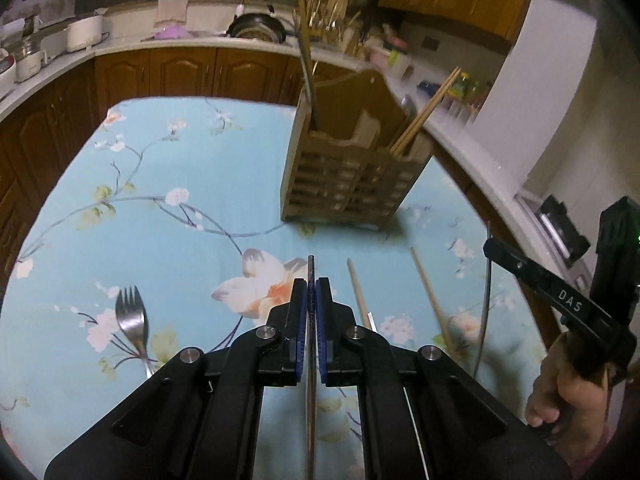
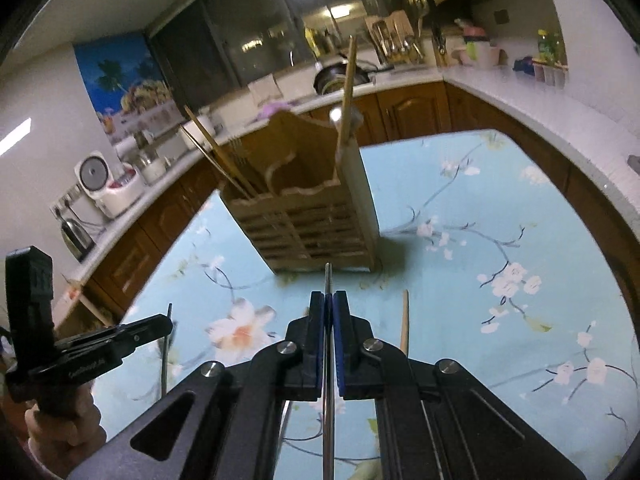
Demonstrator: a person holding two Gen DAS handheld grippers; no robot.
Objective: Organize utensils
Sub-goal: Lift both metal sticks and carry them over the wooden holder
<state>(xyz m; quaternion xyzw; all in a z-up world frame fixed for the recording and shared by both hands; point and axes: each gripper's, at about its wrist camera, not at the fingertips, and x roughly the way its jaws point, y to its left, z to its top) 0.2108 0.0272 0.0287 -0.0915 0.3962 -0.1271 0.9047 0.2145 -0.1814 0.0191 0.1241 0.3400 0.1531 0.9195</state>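
Grippers both grip thin metal utensils edge-on: left gripper (image 1: 311, 300) and right gripper (image 2: 328, 312) are each clamped on a handle above the floral tablecloth (image 1: 168, 168). Wooden utensil holder (image 1: 352, 172) stands ahead; a fork (image 1: 132, 320) lies left.

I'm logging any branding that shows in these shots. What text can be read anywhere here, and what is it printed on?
"DAS": white letters on the black finger of the right gripper, seen from the left wrist view.
Lettering on the side of the left gripper, seen from the right wrist view: too blurred to read.
Bottles and appliances on the counter: labels too small to read.
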